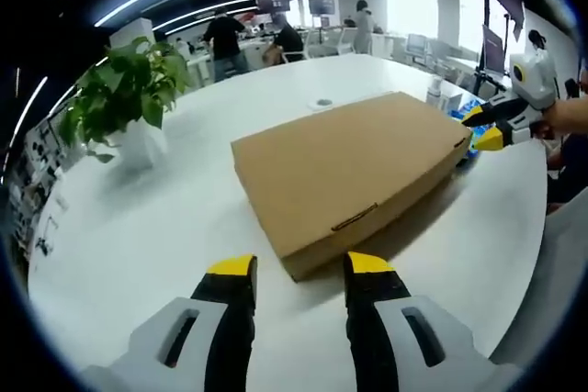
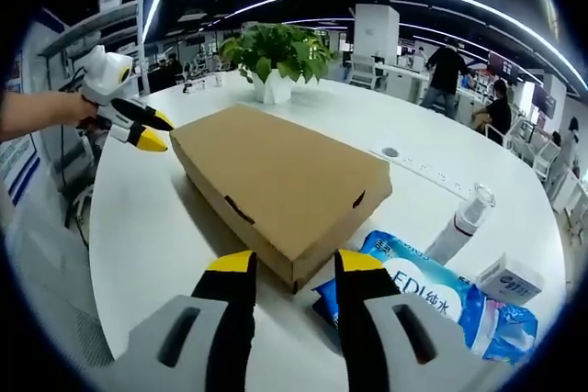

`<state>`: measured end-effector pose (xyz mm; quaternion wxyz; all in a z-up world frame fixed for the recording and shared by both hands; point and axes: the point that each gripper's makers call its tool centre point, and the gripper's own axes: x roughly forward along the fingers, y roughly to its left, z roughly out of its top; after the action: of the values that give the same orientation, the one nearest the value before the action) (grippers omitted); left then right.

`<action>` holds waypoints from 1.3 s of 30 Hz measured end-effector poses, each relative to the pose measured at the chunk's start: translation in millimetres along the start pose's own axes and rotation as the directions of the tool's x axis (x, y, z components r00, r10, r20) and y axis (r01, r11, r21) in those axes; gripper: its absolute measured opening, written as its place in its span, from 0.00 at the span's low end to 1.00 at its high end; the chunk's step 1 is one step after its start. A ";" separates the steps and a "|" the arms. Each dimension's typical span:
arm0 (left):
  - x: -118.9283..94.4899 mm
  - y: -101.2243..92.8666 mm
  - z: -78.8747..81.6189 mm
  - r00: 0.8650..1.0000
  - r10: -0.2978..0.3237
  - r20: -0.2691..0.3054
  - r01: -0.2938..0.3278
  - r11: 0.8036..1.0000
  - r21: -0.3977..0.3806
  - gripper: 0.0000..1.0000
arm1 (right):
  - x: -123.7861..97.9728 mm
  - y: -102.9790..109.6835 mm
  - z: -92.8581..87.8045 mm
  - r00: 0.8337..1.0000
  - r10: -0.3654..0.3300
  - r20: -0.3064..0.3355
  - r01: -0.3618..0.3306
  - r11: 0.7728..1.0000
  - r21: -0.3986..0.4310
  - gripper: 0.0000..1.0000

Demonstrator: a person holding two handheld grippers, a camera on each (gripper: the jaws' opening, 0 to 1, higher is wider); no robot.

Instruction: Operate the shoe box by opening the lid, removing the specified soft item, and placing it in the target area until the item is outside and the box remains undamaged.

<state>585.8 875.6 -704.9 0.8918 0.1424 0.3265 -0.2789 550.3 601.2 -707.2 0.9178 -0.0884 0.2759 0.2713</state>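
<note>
Here, in the left gripper view, the left gripper (image 1: 300, 274) is seen with its yellow-tipped jaws spread apart, nothing being held between them. The near corner of the shoe box (image 1: 349, 167) is framed in the gap just ahead of the tips, though contact cannot be confirmed. The box is laid flat on the white table (image 1: 156, 227) with its lid shut. At the far end of the box, the right gripper (image 1: 485, 128) is held by a hand (image 1: 565, 117); its jaws are parted, close to the box edge. A potted plant (image 1: 124, 98) is stood well off to one side.

In the right gripper view, the right gripper (image 2: 289, 273) is shown spread as well, empty, with a corner of the closed box (image 2: 280, 181) lying just before its tips. Beside that corner a blue packet (image 2: 441, 296) is laid, with a white bottle (image 2: 464, 222) and a small white carton (image 2: 510, 280) near it. Across the box, the left gripper (image 2: 147, 130) is seen, its jaws parted near the far corner.
</note>
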 end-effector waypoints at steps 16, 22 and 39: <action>-64.5 -30.8 6.4 0.992 0.019 0.124 -0.015 0.999 -0.033 0.49 | -73.2 -4.0 -19.9 0.994 -0.095 0.048 0.094 0.995 0.017 0.42; -82.1 -48.4 2.2 0.989 0.010 0.145 -0.005 0.999 -0.032 0.56 | -104.6 -2.6 -35.4 0.990 -0.137 0.043 0.136 0.990 0.032 0.50; -116.6 -88.5 -7.8 0.976 -0.010 0.216 0.027 0.997 -0.075 0.81 | -168.8 8.0 -62.0 0.978 -0.205 0.028 0.203 0.977 0.066 0.72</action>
<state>456.0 855.0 -639.9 0.9242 0.0736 0.2397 -0.2880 399.3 512.7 -665.3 0.9478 -0.0829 0.2580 0.1683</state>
